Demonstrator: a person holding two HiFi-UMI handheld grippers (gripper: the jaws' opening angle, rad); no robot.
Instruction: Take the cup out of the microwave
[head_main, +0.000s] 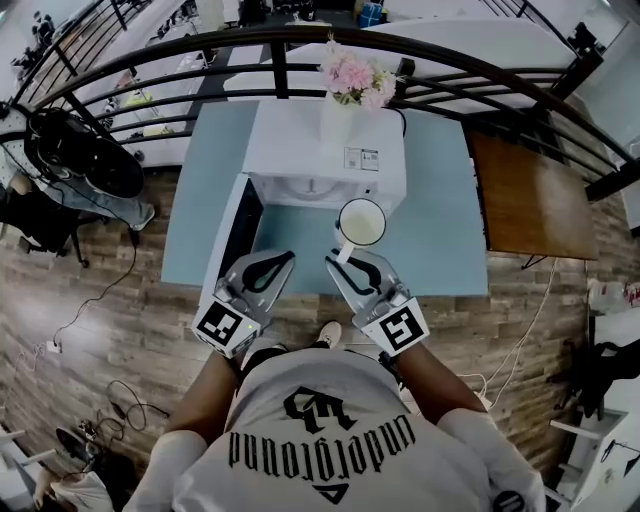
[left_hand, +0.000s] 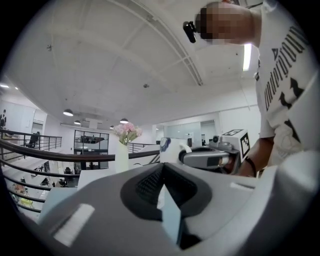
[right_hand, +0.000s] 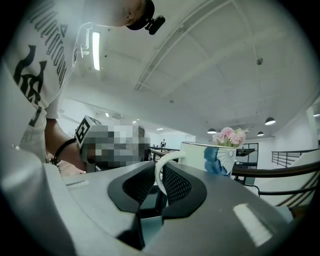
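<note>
The white cup (head_main: 361, 222) with a blue pattern hangs in the air in front of the open white microwave (head_main: 325, 150), outside its cavity. My right gripper (head_main: 343, 258) is shut on the cup's handle. In the right gripper view the handle loop (right_hand: 159, 172) sits pinched between the jaws, with the cup body (right_hand: 210, 157) just beyond them. My left gripper (head_main: 281, 258) is beside it on the left, jaws together and empty. In the left gripper view the cup (left_hand: 172, 150) and the right gripper (left_hand: 210, 159) show to the right of the left gripper (left_hand: 161, 167).
The microwave door (head_main: 228, 245) stands open to the left, close to my left gripper. A white vase of pink flowers (head_main: 350, 85) stands on top of the microwave. The light blue table (head_main: 440, 230) carries the microwave. A dark curved railing (head_main: 470, 65) runs behind it.
</note>
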